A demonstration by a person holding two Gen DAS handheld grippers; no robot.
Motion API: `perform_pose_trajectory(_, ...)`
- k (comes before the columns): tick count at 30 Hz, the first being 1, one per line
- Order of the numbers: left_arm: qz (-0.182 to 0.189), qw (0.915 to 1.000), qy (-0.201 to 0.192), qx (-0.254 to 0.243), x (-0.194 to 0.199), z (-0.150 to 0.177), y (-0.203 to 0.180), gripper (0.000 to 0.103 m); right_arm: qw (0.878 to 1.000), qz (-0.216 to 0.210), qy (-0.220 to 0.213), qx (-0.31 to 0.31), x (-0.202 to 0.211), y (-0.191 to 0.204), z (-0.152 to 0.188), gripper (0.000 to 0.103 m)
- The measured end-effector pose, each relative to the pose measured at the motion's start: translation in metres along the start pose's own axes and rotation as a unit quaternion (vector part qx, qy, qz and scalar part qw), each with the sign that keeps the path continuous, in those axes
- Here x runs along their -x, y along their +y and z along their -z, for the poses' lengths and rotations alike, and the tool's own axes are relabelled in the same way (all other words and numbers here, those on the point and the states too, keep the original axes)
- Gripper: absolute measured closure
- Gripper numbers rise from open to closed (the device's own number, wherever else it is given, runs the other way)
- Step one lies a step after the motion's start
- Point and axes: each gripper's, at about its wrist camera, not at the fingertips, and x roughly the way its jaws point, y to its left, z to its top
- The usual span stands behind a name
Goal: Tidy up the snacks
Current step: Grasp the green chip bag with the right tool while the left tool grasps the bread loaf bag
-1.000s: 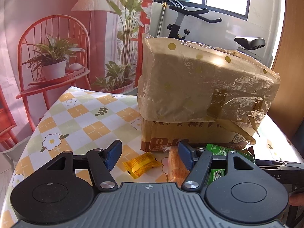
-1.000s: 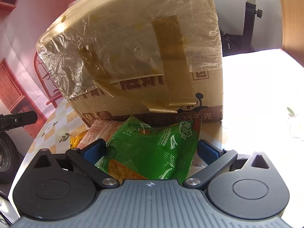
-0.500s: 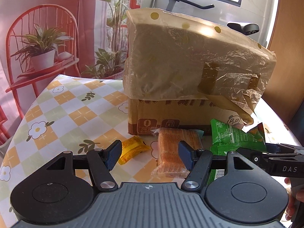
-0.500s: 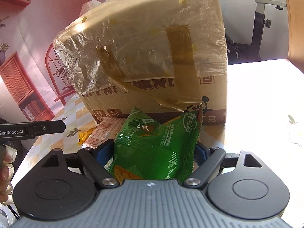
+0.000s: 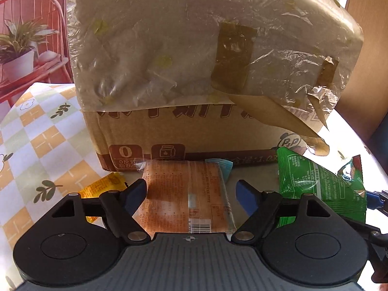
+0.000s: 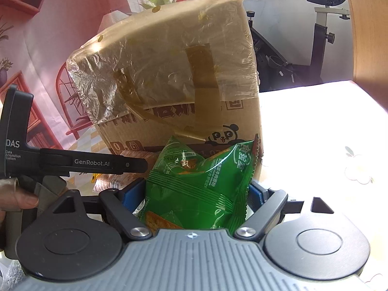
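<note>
A tall cardboard box (image 5: 194, 77) wrapped in plastic film stands on the table; it also shows in the right wrist view (image 6: 174, 82). My left gripper (image 5: 191, 194) is open, its fingers on either side of an orange clear-wrapped snack pack (image 5: 186, 196) lying in front of the box. A small yellow snack packet (image 5: 101, 189) lies left of it. My right gripper (image 6: 197, 194) is shut on a green snack bag (image 6: 198, 184), which also shows at the right of the left wrist view (image 5: 320, 184).
The table has a checked flower-pattern cloth (image 5: 41, 145). A red chair with a potted plant (image 5: 19, 58) stands behind at left. An exercise bike (image 6: 325, 24) stands behind the table. The left gripper's body (image 6: 72, 162) sits close at the left of the right wrist view.
My left gripper moved forward and down until its open fingers straddle the orange pack. My right gripper closed on the green bag and lifted it a little.
</note>
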Motion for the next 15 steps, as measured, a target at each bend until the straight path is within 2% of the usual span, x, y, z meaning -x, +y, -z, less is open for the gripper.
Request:
perform_pose_trajectory(4, -0.024, 0.9995, 0.017, -0.014, -0.012, 0.004, -0.006, 0.021, 1.000, -0.001, -0.004, -0.012, 0.001, -0.005, 0.001, 0.018)
perform_pose_trajectory(8, -0.016, 0.9992, 0.033, -0.013, -0.021, 0.013, -0.005, 0.022, 1.000, -0.011, -0.004, -0.018, 0.001, -0.003, 0.003, 0.018)
perform_pose_trajectory(10, -0.022, 0.9991, 0.026, -0.025, -0.019, 0.016, -0.008, 0.028, 1.000, -0.013, -0.003, -0.018, 0.002, -0.001, 0.003, 0.018)
perform_pose_trajectory(15, -0.015, 0.9997, 0.002, -0.020, 0.003, 0.023, -0.006, 0.030, 1.000, -0.016, -0.004, -0.012, 0.004, 0.002, 0.002, 0.018)
